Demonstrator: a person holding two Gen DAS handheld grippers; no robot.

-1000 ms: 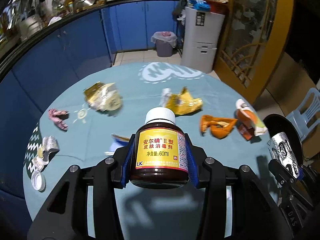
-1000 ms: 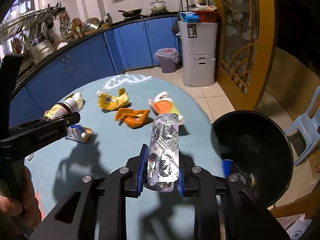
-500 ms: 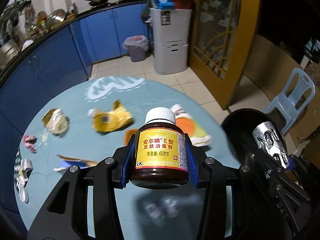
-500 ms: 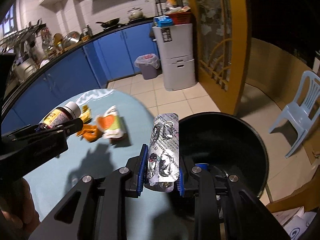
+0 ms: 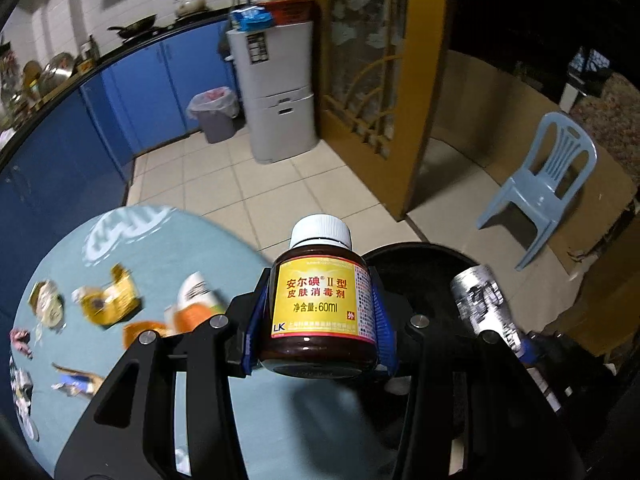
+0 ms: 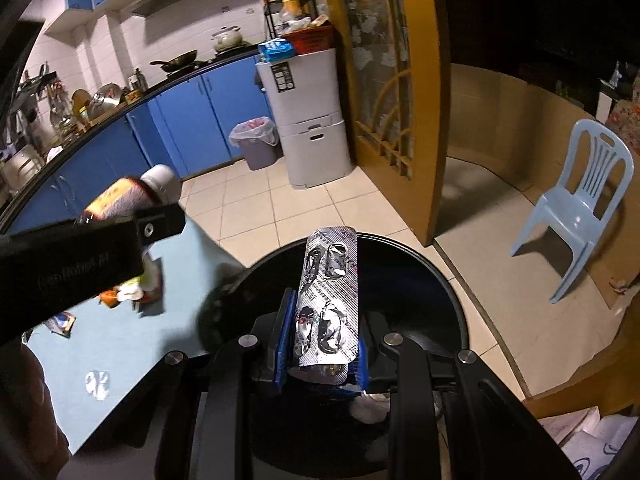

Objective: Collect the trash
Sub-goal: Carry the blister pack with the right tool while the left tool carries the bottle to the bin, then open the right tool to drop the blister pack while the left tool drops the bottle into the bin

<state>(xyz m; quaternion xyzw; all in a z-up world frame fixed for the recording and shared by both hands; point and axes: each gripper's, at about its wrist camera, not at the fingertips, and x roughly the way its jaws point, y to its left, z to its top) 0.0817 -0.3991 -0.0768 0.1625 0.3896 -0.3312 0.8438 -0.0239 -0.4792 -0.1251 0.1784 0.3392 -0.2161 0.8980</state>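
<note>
The left gripper clamps a brown glass bottle with a white cap, poised at the rim of the round black bin. The right gripper, jaws narrow, pinches a silver foil blister strip directly over that bin. Neither of the 2 items is dropped yet; several crumpled wrappers remain on the pale blue round table. The bottle's yellow label reads "安尔碘 II 型 皮肤消毒剂", "60ml" and "LK".
</note>
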